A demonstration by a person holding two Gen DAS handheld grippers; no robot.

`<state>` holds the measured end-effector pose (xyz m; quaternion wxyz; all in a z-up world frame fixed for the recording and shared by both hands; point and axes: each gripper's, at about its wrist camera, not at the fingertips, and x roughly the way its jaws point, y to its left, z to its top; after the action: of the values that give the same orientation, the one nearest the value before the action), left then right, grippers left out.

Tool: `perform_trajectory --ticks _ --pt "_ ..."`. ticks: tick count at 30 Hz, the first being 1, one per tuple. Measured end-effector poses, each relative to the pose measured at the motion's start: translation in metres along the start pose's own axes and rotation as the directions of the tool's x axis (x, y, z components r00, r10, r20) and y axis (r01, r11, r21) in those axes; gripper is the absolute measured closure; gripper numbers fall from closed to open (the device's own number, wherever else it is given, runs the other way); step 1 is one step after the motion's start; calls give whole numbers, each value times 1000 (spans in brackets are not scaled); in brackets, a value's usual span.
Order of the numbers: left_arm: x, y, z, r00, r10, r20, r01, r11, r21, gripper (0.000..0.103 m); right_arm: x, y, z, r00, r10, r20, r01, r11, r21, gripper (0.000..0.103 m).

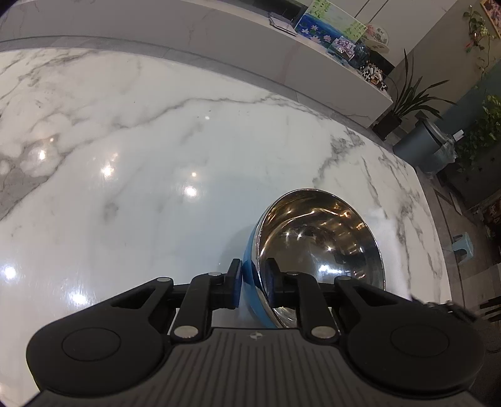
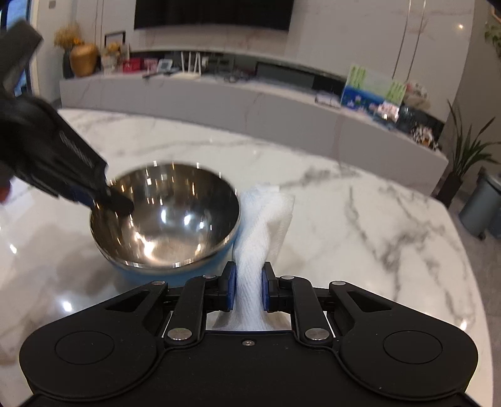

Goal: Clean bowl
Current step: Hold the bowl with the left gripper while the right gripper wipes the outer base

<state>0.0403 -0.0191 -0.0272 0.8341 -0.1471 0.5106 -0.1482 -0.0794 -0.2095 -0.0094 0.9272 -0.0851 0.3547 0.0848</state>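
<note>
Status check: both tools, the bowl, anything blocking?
Left tool shut on the steel bowl, pinching its rim. Right tool shut on the paper towel, beside the bowl, not yet inside. Marble table: no obstruction seen.

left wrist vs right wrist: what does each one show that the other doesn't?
Left wrist only: the left tongs shut on the bowl's wall, one finger outside, one inside; a blue stool on the floor.

Right wrist only: the right tongs shut on a white paper towel beside the bowl, a gold vase, and a dark screen.

Both: the steel bowl with blue outside, the marble table, the grey bin.
</note>
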Motion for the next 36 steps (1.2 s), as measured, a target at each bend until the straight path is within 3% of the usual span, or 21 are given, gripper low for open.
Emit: perform_trajectory --ticks 16,20,23,26,31,36 --pt "0 0 0 1000 2 -8 -2 1000 9 88 25 23 -13 992 47 -117 -57 995 -84 89" --pt "1 0 -2 999 35 -17 -35 999 18 74 26 20 -13 992 46 -120 -56 995 -80 89" --pt "3 -3 -5 999 36 -35 -35 999 31 72 27 17 -11 991 48 -123 -59 995 -81 89" --pt "4 -6 -7 999 34 -38 -32 998 51 73 29 18 -12 992 48 -121 -58 995 -83 89" --pt "4 -9 -8 999 34 -35 -31 996 88 83 24 14 -9 994 52 -100 -60 995 -77 89" --pt "4 -11 -8 998 57 -25 -54 992 118 88 10 -1 0 999 47 -23 -49 997 -57 89"
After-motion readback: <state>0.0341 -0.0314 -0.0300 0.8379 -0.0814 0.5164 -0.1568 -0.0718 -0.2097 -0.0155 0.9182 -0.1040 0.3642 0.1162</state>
